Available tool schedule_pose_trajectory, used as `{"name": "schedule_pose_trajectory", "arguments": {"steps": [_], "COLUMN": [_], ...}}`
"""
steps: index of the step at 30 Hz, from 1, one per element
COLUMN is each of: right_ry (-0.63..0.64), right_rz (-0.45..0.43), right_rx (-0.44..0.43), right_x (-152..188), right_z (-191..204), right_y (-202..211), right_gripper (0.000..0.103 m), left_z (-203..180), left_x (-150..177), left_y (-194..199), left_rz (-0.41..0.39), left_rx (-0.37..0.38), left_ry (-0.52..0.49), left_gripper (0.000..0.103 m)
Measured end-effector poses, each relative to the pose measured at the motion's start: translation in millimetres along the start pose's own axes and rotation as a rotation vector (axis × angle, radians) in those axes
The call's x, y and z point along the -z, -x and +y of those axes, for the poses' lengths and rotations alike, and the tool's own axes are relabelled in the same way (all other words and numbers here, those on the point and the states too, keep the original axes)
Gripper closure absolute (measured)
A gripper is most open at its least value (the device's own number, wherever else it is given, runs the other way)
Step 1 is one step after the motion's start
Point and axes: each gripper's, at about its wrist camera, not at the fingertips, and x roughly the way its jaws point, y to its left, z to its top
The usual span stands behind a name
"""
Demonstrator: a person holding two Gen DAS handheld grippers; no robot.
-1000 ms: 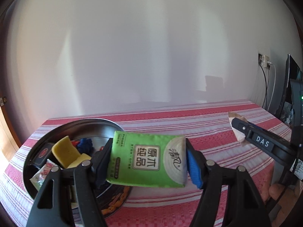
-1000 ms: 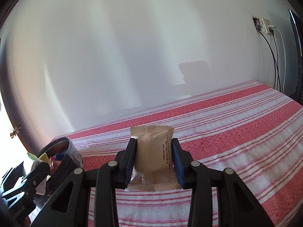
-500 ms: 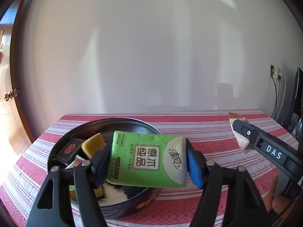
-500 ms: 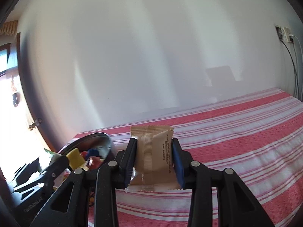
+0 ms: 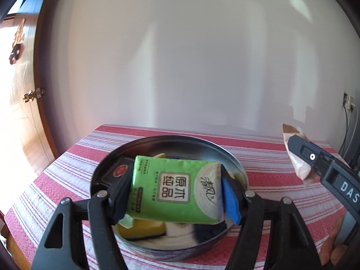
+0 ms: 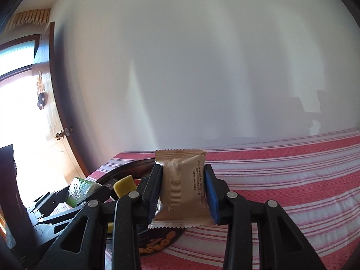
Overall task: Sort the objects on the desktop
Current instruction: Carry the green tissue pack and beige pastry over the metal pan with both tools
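Note:
My left gripper is shut on a green tissue pack and holds it over a round metal tin that holds several small items, among them a yellow piece and a dark box. My right gripper is shut on a beige snack packet, held above the tin's right edge. In the left wrist view the right gripper with its packet hangs right of the tin. The right wrist view shows the green pack at lower left.
The table has a red and white striped cloth. A white wall stands close behind it. A wooden door is at the left, beyond the table's left edge. Cables and a wall socket are at the far right.
Both grippers have swung left toward the tin. The green pack now hangs over the middle of the tin; the beige packet has come over its right edge. Both stay shut.

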Motion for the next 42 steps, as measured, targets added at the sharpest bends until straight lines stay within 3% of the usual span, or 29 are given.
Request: {"name": "schedule_pose_trajectory", "arguments": {"steps": [20, 42], "right_ry": [0.072, 0.095], "right_rz": [0.054, 0.174], "right_rx": [-0.106, 0.006], "right_x": [-21, -41], "right_z": [59, 53], "right_y": [-55, -117], "right_gripper": [0.063, 0.063], "left_z": [49, 57], "left_x": [0, -4], "left_y": [-36, -67], "left_rz": [0.080, 0.165], "left_rx": [-0.066, -0.045], "left_ry": [0.089, 0.082], "left_gripper": [0.034, 0.033]}}
